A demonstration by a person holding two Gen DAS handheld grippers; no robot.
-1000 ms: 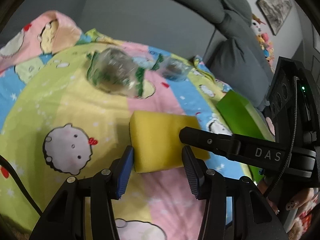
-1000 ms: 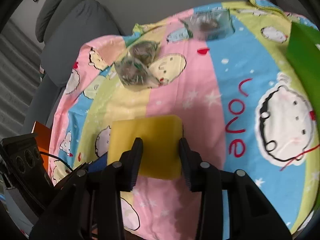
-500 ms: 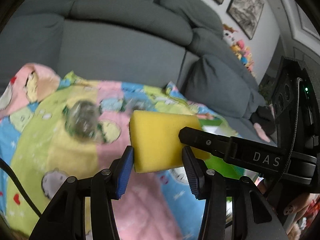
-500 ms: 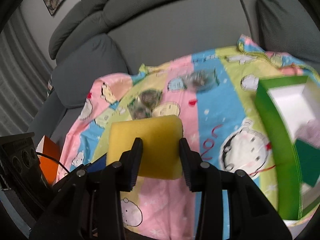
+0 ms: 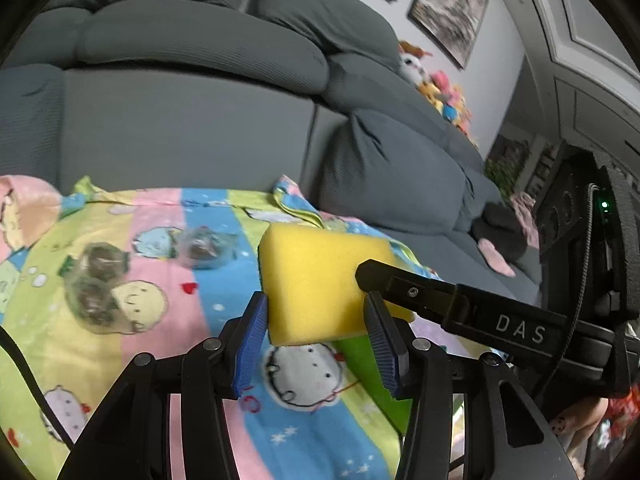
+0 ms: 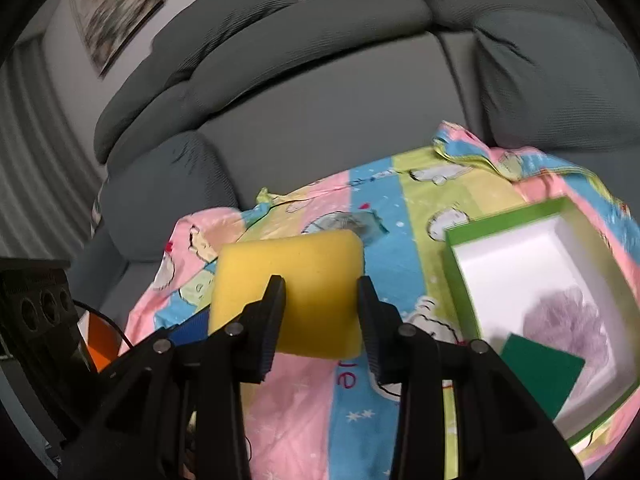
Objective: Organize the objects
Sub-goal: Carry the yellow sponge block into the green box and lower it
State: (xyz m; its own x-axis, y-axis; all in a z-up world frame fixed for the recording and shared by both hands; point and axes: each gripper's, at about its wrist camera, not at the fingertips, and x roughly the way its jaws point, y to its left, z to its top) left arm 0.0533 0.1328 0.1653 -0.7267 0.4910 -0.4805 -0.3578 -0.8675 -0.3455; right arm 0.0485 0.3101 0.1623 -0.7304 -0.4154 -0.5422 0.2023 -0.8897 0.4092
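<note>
A yellow sponge (image 5: 320,280) (image 6: 288,276) hangs in the air above the cartoon blanket, held from two sides. My left gripper (image 5: 314,308) is shut on it, its blue pads pressing both short sides. My right gripper (image 6: 320,286) is shut on the same sponge from the other end; one of its black fingers (image 5: 400,280) crosses the sponge's right corner in the left wrist view. The left gripper's blue pad (image 6: 192,326) shows beside the sponge in the right wrist view. An open green box (image 6: 460,256) (image 5: 360,356) lies to the right on the blanket.
The box holds a purple fluffy item (image 6: 560,320) and a dark green card (image 6: 536,368). Clear wrapped packets (image 5: 96,284) (image 5: 204,248) (image 6: 352,224) lie on the striped blanket (image 5: 168,344). A grey sofa (image 5: 180,132) rises behind; plush toys (image 5: 440,92) sit at its far end.
Both grippers have risen together with the sponge, lifting it off the blanket. The views tilted up to the sofa, and the green box came into the right wrist view.
</note>
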